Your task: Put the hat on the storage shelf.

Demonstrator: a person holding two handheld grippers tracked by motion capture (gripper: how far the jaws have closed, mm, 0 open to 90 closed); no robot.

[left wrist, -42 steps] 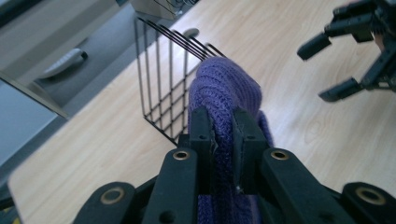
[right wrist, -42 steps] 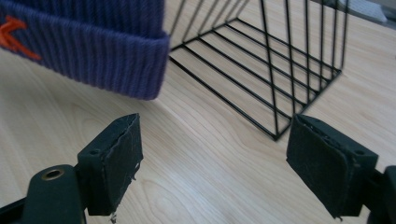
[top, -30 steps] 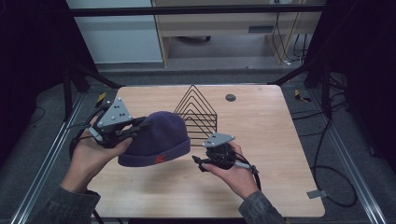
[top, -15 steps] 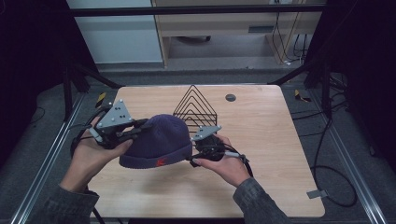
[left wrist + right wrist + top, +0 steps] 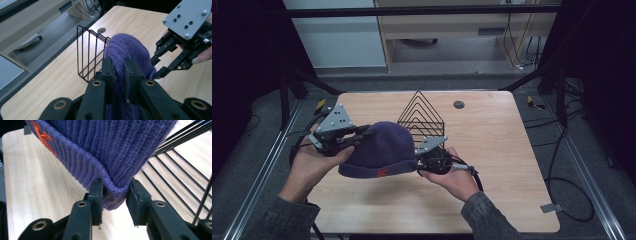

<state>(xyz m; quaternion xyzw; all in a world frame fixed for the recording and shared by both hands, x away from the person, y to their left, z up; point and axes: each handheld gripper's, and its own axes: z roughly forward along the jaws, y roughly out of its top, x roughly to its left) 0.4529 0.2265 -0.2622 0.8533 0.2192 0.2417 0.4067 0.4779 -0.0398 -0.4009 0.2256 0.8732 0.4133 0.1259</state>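
The wooden counter (image 5: 512, 165) spreads wide and bare to the right of the right tongs, and bare in front of both, out to its near edge. A purple knit beanie (image 5: 379, 150) hangs between the two tongs, lifted off the counter; its far side hides the lower left part of the black wire rack (image 5: 421, 116), which stands just behind it. The left tongs (image 5: 357, 137) are closed on a fold of the beanie's knit, pinched tight between the jaws. The right tongs (image 5: 113, 200) sit around the beanie's ribbed rim, the jaws partly apart with the rim between them, touching the left jaw. A small orange mark (image 5: 382, 172) shows on the rim, too small to read.
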